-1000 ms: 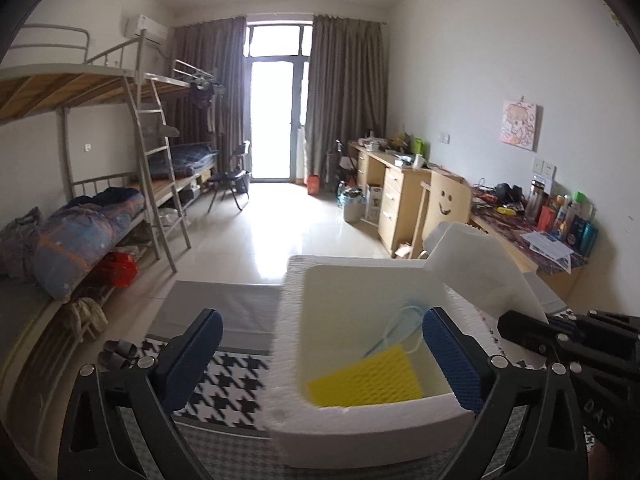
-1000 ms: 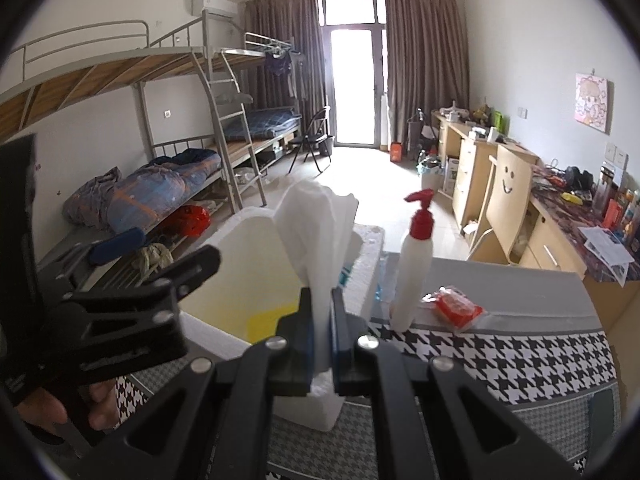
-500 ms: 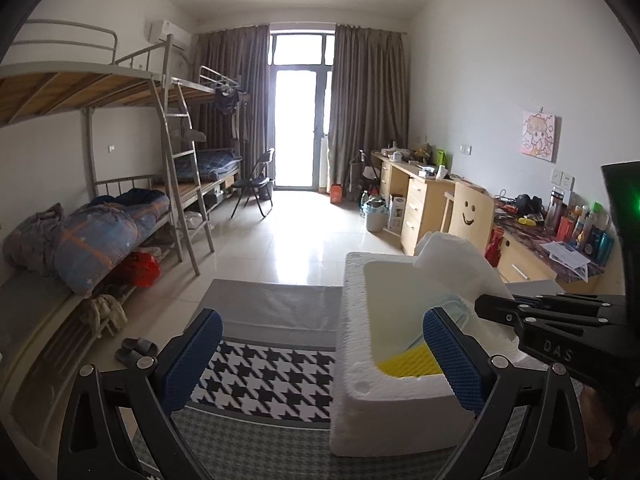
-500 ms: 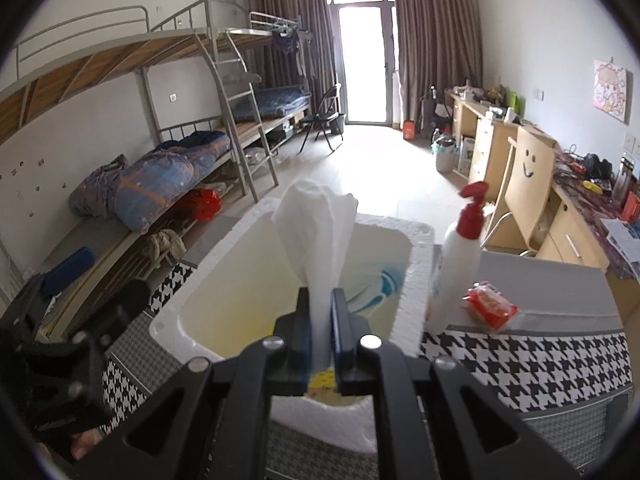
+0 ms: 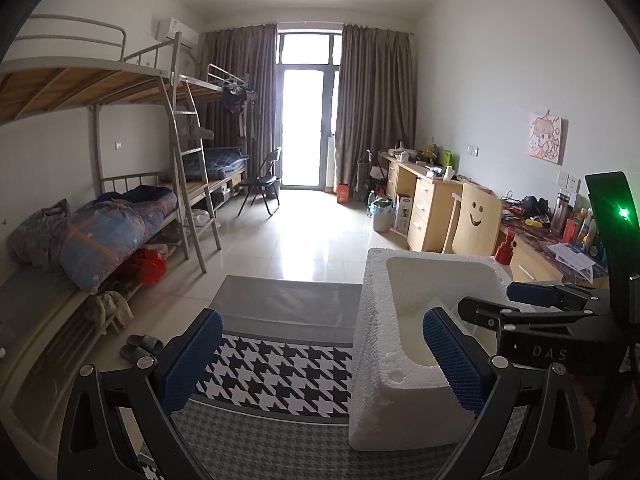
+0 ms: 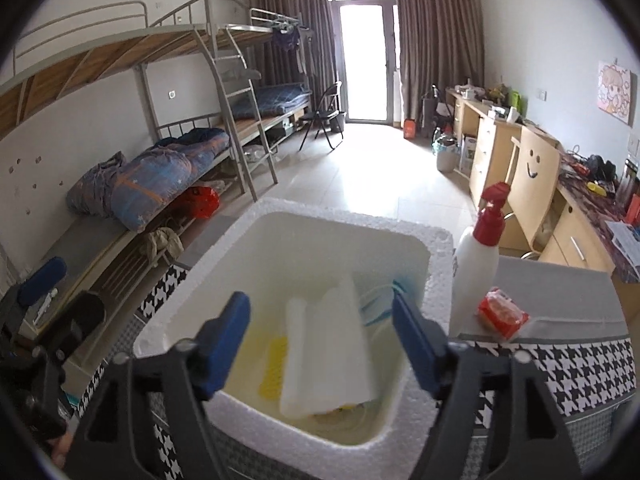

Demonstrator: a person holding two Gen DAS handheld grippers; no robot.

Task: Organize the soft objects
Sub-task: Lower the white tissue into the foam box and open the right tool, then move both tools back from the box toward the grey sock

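A white foam box (image 6: 424,240) stands on the houndstooth-covered table; it also shows in the left wrist view (image 5: 372,320). Inside it lie a white folded cloth (image 6: 328,352), a yellow sponge (image 6: 274,368) and a blue-and-white face mask (image 6: 384,300). My right gripper (image 6: 320,340) is open and empty above the box, the cloth lying loose between its fingers; in the left wrist view it (image 5: 516,308) reaches over the box from the right. My left gripper (image 5: 320,360) is open and empty, left of the box over the table.
A white pump bottle with a red top (image 6: 480,256) and a red packet (image 6: 502,314) sit on the table right of the box. Bunk beds (image 5: 120,220) line the left wall and desks (image 5: 432,208) the right.
My right gripper opened and let the white cloth drop into the box. My left gripper moved further left, away from the box.
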